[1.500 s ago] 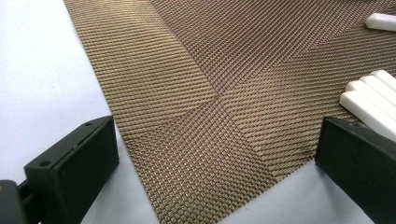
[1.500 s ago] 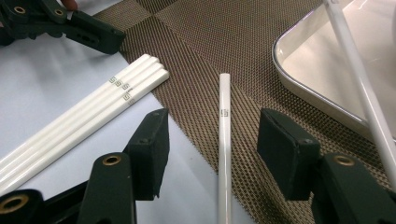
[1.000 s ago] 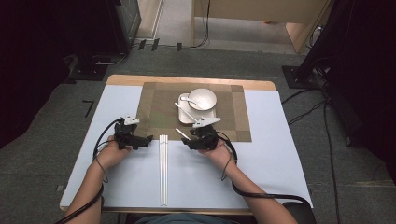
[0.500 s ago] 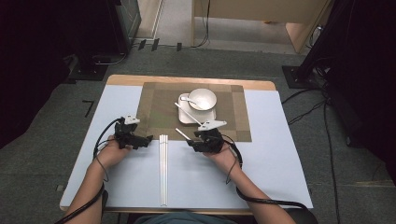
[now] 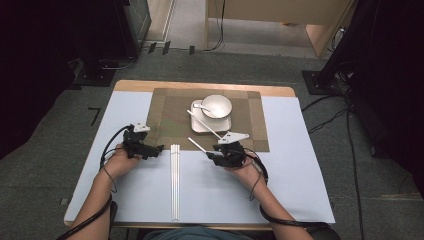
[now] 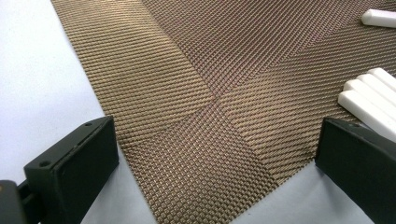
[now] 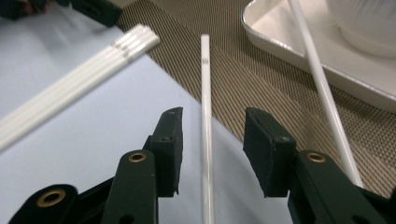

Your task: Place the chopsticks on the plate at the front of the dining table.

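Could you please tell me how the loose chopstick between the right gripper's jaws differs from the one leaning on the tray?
The chopstick between the jaws lies flat, half on the table, half on the mat; the leaning chopstick rests tilted across the tray rim. The first sits inside the open right gripper; the second lies outside it. Both are white and thin.

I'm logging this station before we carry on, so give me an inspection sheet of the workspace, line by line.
Surface: pale blue table with a brown woven mat at its far middle.
Job's things: white bowl on a square tray; one chopstick between the right jaws; another leaning on the tray; a white bundle of sticks on the table.
Clutter: nothing seen.
Grippers: left gripper open at the mat's corner; right gripper open, astride the chopstick.
Cables: black cable trailing from the right wrist.
Surroundings: grey floor, dark stands.
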`<state>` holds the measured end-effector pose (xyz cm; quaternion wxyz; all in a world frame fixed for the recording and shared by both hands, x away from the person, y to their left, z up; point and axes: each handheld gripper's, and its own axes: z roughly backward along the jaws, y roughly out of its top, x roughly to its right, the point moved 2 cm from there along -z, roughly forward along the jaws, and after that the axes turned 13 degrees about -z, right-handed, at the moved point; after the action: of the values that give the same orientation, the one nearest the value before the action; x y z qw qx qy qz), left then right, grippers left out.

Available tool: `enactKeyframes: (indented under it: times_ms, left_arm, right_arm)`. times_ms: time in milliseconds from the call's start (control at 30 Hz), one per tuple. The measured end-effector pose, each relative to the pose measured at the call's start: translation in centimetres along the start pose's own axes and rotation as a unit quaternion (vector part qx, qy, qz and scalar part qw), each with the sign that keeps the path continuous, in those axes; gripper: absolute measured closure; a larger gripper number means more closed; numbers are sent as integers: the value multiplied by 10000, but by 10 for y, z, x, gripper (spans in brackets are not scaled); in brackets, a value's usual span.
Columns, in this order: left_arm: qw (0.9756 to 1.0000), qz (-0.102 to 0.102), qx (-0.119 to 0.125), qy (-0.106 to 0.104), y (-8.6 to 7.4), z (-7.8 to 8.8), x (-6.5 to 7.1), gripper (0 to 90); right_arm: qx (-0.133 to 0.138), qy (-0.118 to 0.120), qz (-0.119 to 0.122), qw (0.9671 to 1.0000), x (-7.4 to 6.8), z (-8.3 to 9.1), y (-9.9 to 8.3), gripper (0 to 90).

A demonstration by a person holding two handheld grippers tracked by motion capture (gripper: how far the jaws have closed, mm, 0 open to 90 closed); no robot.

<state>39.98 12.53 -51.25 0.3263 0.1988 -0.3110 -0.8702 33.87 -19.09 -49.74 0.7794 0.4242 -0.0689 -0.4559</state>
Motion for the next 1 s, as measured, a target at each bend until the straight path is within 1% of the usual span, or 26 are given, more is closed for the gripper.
enactKeyframes:
  times_ms: [33, 100, 133, 167, 200, 233, 300, 333, 367, 400, 500, 567, 700, 767, 800, 867, 933, 1000]
  left_arm:
    - [10000, 1, 3, 1, 0, 0, 0, 0]
    - [10000, -1, 0, 0, 0, 0, 0, 0]
    - [10000, -1, 0, 0, 0, 0, 0, 0]
    - [10000, 0, 0, 0, 0, 0, 0, 0]
    - [10000, 0, 1, 0, 0, 0, 0, 0]
    - [10000, 0, 1, 0, 0, 0, 0, 0]
    - [10000, 0, 0, -1, 0, 0, 0, 0]
    - [10000, 0, 1, -1, 0, 0, 0, 0]
    - [10000, 0, 3, -1, 0, 0, 0, 0]
    - [10000, -2, 0, -2, 0, 0, 0, 0]
    - [10000, 0, -4, -5, 0, 0, 0, 0]
    - [10000, -1, -10, -5, 0, 0, 0, 0]
    - [10000, 7, -11, 2, 1, 0, 0, 0]
    - [10000, 6, -14, 1, 1, 0, 0, 0]
    - [10000, 3, -16, 0, 1, 0, 0, 0]
    - [10000, 5, -17, -1, 1, 0, 0, 0]
    - [10000, 2, -24, -3, 1, 0, 0, 0]
    - [10000, -2, -30, -4, 1, 0, 0, 0]
  right_arm:
    - [10, 10, 21, 10000, 0, 0, -2, 601]
    - [10, -28, 146, 9999, 0, 1, -6, 605]
    - [10, -28, 146, 9999, 0, 1, -6, 605]
    - [86, -90, 240, 9996, 0, 2, -7, 616]
    - [49, -6, -65, 10000, 3, 3, -7, 630]
    - [49, -6, -65, 10000, 3, 3, -7, 630]
    - [-56, 151, -415, 9990, 9, 3, -7, 671]
    - [-27, 144, -500, 9986, 11, 4, -7, 673]
    - [0, 138, -520, 9986, 13, 4, -7, 687]
    - [92, 109, -608, 9980, 14, 7, -8, 713]
    - [134, 74, -596, 9981, 13, 9, -9, 727]
    - [88, 46, -553, 9984, 12, 9, -11, 729]
    - [42, 26, -385, 9992, 8, 8, -16, 734]
    - [-6, 37, -399, 9992, 7, 6, -17, 734]
    - [-1, 34, -347, 9994, 5, 5, -18, 737]
    - [-1, 27, -334, 9994, 5, 5, -18, 737]
    - [37, -45, -213, 9998, 4, 3, -18, 747]
    - [40, -52, -196, 9998, 4, 3, -18, 751]
